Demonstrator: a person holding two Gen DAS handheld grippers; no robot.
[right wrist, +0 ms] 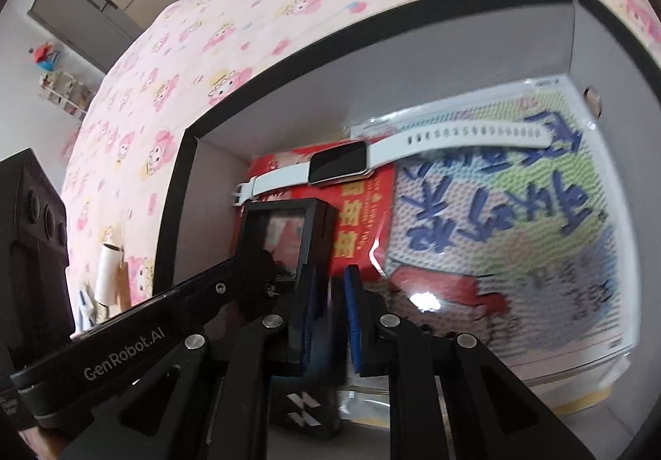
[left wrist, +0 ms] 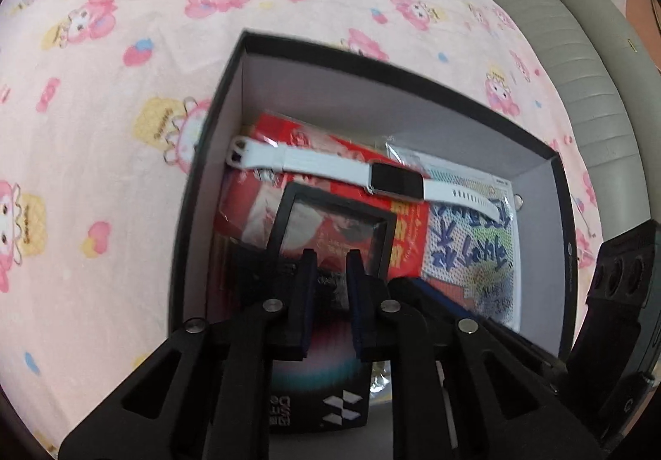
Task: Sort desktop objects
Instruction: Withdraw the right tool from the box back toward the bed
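Around us lies a pink cartoon-print bedspread, with a grey padded edge along one side and a grey door against the far wall. On the bedspread sits an open black box, pale inside. A white smartwatch lies across red packets and a clear-bagged printed card. A black-framed clear case stands just in front of them.

Our left gripper reaches down into the box, its jaws drawn narrow at the case's lower edge. A dark carton with a diamond logo shows behind the gap, and we cannot tell whether the pads pinch anything. Our right gripper hangs close beside it, equally narrow. Something dark and blurred fills its gap, so we cannot tell its grip either.
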